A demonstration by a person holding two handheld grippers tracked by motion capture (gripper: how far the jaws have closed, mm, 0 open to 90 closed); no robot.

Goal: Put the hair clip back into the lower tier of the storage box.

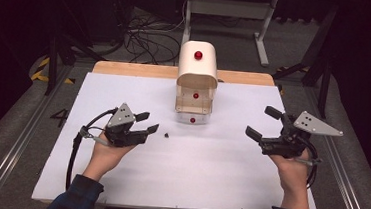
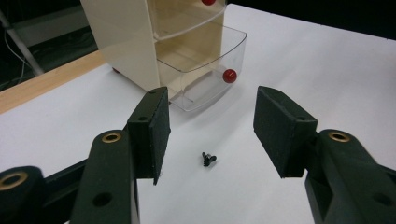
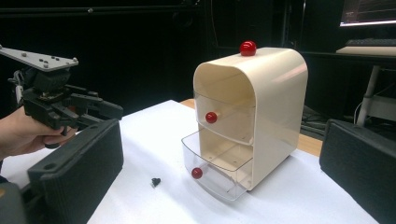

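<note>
A cream mini drawer cabinet [image 1: 196,78] with red knobs stands at the table's far middle. Its lower clear drawer [image 2: 205,70] is pulled out and looks empty; the upper drawer [image 3: 224,119] is pushed in. A small black screw [image 1: 166,133] lies on the white sheet in front of the cabinet, left of centre. My left gripper [image 1: 148,122] is open just left of the screw, and in the left gripper view the screw [image 2: 208,158] lies between and beyond the jaws. My right gripper [image 1: 264,123] is open at the right, holding nothing, well apart from the cabinet [image 3: 252,116].
A white sheet [image 1: 177,184] covers the table, with a wooden strip [image 1: 136,69] along the far edge. Cables and a desk frame [image 1: 226,10] lie on the floor beyond. Rails run along both table sides.
</note>
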